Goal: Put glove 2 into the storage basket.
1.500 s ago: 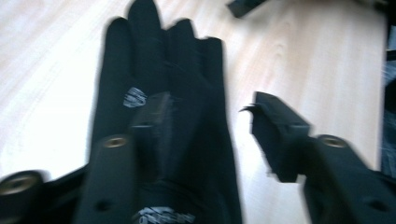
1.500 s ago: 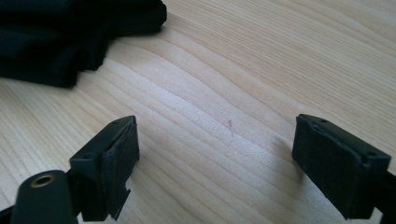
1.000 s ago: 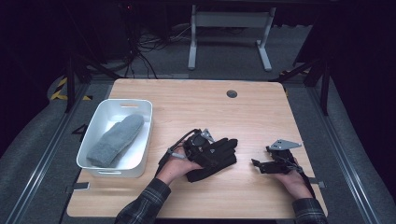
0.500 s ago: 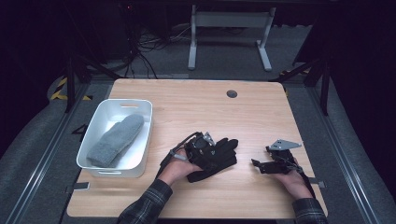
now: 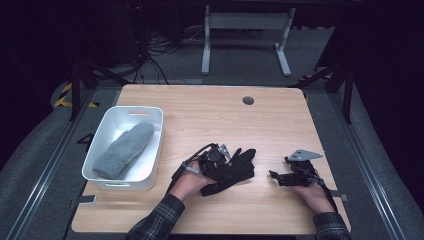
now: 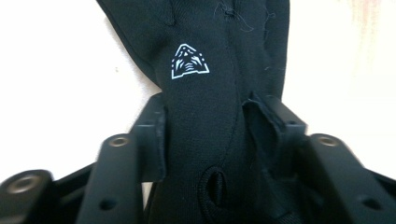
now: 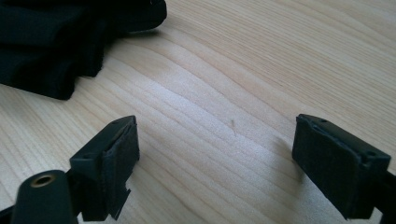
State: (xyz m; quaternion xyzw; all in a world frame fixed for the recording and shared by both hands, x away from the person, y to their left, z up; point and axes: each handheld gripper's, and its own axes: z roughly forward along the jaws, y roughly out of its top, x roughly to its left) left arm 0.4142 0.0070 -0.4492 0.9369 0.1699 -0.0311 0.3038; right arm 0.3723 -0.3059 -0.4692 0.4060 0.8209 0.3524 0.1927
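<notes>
thing: soft black fabric glove, limp and light, right of white plastic bin on wooden counter | left claw: just closing, pinching its cuff end | right claw: wide open, empty, right of glove | hold: bunched cuff

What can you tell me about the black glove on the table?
The black glove lies flat on the wooden table, near the front edge, right of the white bin. It looks like soft, stretchy fabric with stitched seams, and its fingers point away from the person. A small white logo shaped like a pointed badge is printed on it. The left gripper has just been closing on it, and its pads now press the fabric from both sides.
</notes>
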